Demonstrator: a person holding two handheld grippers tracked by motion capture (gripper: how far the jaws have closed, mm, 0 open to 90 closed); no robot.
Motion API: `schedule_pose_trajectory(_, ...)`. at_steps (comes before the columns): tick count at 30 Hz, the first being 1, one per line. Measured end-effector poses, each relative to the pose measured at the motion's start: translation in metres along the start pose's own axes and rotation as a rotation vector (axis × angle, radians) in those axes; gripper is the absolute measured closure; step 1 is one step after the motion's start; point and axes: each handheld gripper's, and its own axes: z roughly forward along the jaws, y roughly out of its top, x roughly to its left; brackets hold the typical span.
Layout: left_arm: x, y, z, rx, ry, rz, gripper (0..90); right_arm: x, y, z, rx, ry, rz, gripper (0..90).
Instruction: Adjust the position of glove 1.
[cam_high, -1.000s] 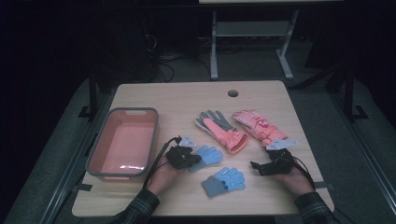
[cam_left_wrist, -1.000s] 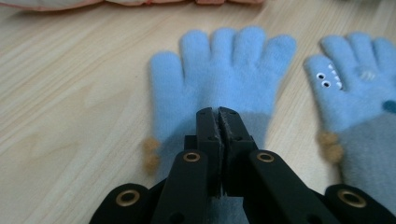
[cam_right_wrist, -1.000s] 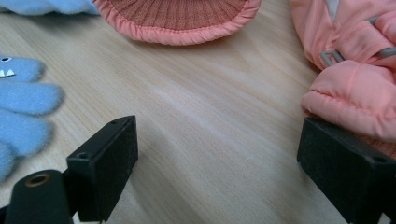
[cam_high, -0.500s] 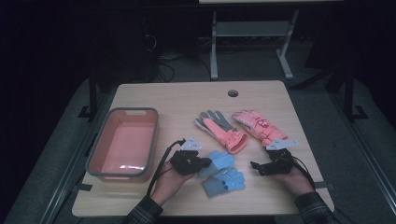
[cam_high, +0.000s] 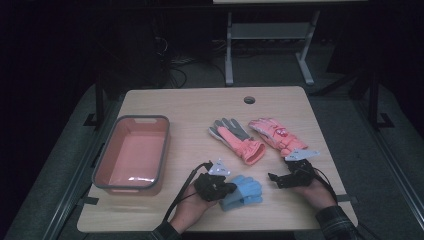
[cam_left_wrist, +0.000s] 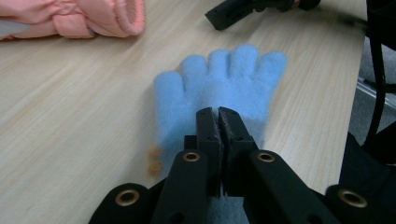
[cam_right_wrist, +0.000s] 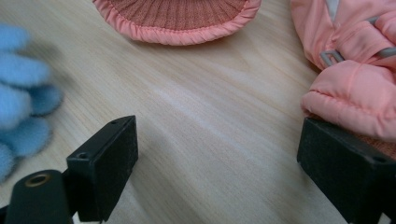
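Note:
A fuzzy blue glove (cam_left_wrist: 224, 79) lies flat on the wooden table, fingers pointing away from my left gripper (cam_left_wrist: 218, 114), whose jaws are pressed together on the glove's palm. From above, the left gripper (cam_high: 227, 188) sits at the near edge of the table with the blue gloves (cam_high: 245, 190) bunched just right of it. My right gripper (cam_high: 274, 178) rests a little further right, jaws pointing left toward them. In its own view the right gripper (cam_right_wrist: 217, 140) stands wide open over bare wood, with blue glove fingers (cam_right_wrist: 23, 93) at the left.
Two pink gloves (cam_high: 239, 136) (cam_high: 277, 134) lie behind the grippers; one's cuff (cam_right_wrist: 350, 107) touches the right jaw's outer side. A pink tub with a grey rim (cam_high: 105, 155) stands at the left. A cable hole (cam_high: 249, 99) marks the table's far side.
My left gripper has moved right along the near edge, dragging a blue glove onto or against the other blue glove. The right gripper has barely shifted.

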Motion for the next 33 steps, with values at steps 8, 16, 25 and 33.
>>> schedule_pose_trajectory(8, -0.001, -0.003, 0.009, 0.038, -0.034, 0.021, 70.5, 0.0, 0.0, 0.0, 0.0, 0.0, 0.0, 11.8)
schedule_pose_trajectory(16, 0.003, 0.004, 0.015, 0.065, -0.062, 0.069, 32.0, 0.0, 0.0, 0.0, -0.001, 0.001, -0.002, 11.8)
schedule_pose_trajectory(25, 0.004, 0.005, 0.034, 0.117, -0.038, 0.11, 18.1, 0.0, 0.001, 0.001, -0.001, 0.001, -0.001, 11.8)
schedule_pose_trajectory(33, -0.002, 0.002, 0.043, 0.13, -0.002, 0.142, 17.9, 0.0, 0.001, 0.001, -0.001, 0.001, -0.001, 11.8)
